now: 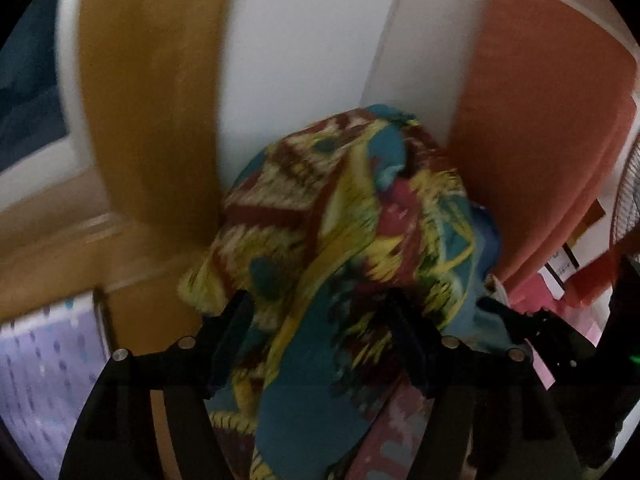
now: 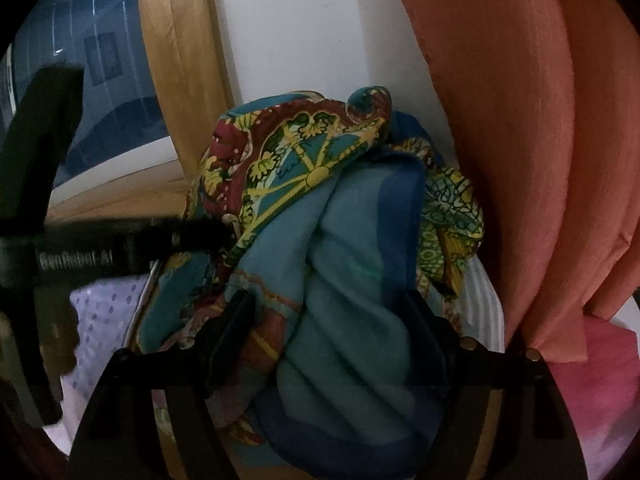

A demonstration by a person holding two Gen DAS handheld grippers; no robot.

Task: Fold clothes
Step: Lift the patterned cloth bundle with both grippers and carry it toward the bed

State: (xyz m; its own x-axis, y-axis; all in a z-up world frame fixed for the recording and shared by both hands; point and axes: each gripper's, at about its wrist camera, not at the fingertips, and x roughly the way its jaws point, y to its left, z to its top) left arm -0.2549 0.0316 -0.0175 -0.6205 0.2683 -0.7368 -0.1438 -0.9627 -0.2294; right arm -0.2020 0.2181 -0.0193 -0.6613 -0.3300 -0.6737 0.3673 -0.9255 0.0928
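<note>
white wall and orange curtain (image 2: pixel 520 160) behind; patterned cloth (image 2: pixel 304 184) bunched between both grippers' spread fingers, unfolded; next, pinch corners.

Hung at far right: orange curtain (image 2: pixel 520 140). Stood behind, centre: white wall (image 2: pixel 296 32). Rose at left: yellow wooden frame (image 1: pixel 152 80). Lay near left: lilac dotted sheet (image 1: pixel 44 368).

One bunched patterned cloth (image 2: pixel 304 168) in teal, yellow and maroon, one plain teal cloth with a blue border (image 2: pixel 352 280) beside it, possibly the same piece. Two black grippers. One orange curtain (image 2: pixel 520 120), one lilac dotted sheet (image 1: pixel 48 360).
</note>
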